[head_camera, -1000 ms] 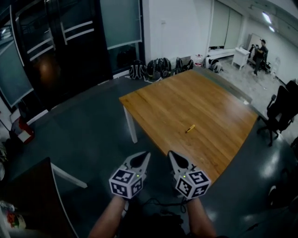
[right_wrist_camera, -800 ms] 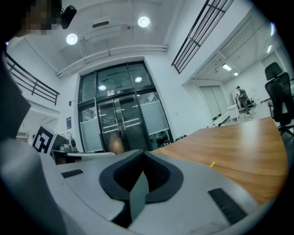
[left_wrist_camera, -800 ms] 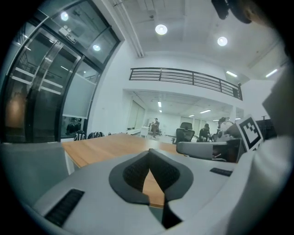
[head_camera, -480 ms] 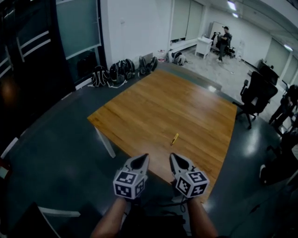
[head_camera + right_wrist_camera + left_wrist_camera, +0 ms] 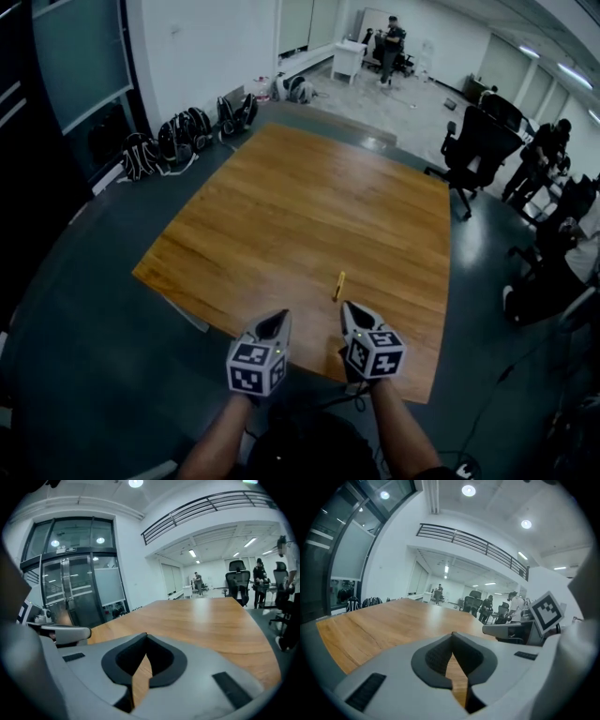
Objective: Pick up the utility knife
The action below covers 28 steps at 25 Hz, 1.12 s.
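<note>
Two grippers and one knife are the task's own count. The left gripper (image 5: 277,323) and the right gripper (image 5: 353,313) sit side by side at the near edge of the table (image 5: 281,197). The single yellow knife (image 5: 338,285) lies flat on the wood just beyond them, at about eleven o'clock from the right gripper and one o'clock from the left. We judge this to be the approach step, with nothing picked up yet. Both grippers are clenched and empty: in each gripper view the jaw tips meet and only bare tabletop shows through the slot beneath them. Neither of those views shows the knife. Next, as we read it, one gripper has to spread its jaws, dip toward the wood and line up across the knife's narrow body, which points roughly toward twelve o'clock. The right seems the likelier, being nearer. A thing so thin and low calls for the tips to come right down to the surface before they close. Beyond that we count one table and a row of bags (image 5: 183,134) on the floor at ten o'clock, too bunched for a sure count. We also count at least two chairs (image 5: 466,150) at two o'clock and at least three people (image 5: 391,33), one at twelve o'clock and the others near two to three o'clock.
</note>
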Each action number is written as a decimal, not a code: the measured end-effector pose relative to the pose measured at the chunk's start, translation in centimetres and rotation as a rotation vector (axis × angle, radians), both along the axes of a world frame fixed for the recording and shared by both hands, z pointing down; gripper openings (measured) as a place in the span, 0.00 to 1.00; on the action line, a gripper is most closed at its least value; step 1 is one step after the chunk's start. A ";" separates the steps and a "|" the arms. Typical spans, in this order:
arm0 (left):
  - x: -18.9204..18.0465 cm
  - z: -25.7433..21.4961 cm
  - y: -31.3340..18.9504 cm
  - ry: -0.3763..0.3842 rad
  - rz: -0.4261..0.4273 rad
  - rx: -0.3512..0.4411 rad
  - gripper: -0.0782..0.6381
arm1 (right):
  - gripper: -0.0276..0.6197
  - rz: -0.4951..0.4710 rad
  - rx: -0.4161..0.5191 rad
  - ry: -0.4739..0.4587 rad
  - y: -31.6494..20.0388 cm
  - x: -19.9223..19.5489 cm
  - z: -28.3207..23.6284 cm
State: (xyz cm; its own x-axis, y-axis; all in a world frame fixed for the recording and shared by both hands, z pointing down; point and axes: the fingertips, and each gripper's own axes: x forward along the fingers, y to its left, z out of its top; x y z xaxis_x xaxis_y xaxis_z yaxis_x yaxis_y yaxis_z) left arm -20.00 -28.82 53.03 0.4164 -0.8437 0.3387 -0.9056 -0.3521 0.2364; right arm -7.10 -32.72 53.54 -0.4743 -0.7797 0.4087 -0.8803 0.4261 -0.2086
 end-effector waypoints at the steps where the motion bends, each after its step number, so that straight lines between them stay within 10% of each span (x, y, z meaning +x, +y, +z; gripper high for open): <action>1: -0.1 0.6 -0.8 -0.004 0.006 -0.012 0.12 | 0.06 0.022 -0.018 0.018 -0.9 0.2 1.0; 12: 0.4 5.0 -7.0 -0.063 0.027 -0.125 0.12 | 0.07 0.181 -0.159 0.158 -8.9 2.1 10.3; 17: 0.0 6.2 -8.8 -0.078 0.023 -0.147 0.12 | 0.27 0.235 -0.194 0.194 -10.9 2.3 13.0; 28: -0.1 6.6 -9.9 -0.032 -0.017 -0.183 0.12 | 0.24 0.180 -0.272 0.331 -11.6 1.5 14.1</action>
